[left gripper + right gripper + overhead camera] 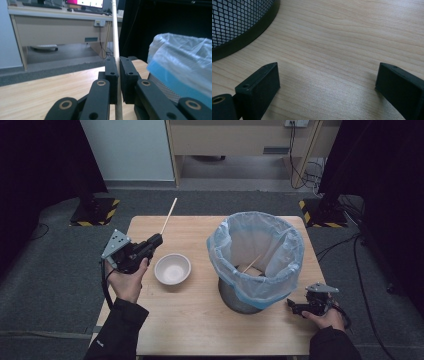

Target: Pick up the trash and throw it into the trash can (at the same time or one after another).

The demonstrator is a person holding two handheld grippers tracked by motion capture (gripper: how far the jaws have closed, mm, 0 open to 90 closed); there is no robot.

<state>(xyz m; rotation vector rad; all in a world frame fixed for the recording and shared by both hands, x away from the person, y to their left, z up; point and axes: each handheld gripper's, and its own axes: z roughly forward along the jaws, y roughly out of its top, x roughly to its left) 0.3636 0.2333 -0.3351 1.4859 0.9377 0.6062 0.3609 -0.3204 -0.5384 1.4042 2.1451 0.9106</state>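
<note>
Nearest the camera, the left gripper (pixel 118 75) clamps a thin wooden stick (pixel 115 37) between its closed jaws, above the wooden table (pixel 200 320) left of the white bowl (pixel 172 269). The right gripper (pixel 327 85) rests near the lined mesh bin (pixel 256 257), jaws wide apart, holding nothing.

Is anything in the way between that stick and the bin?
Nothing visible blocks it. The left gripper holds the stick above the table, and the white bowl sits low between it and the bin, whose top is open.
</note>
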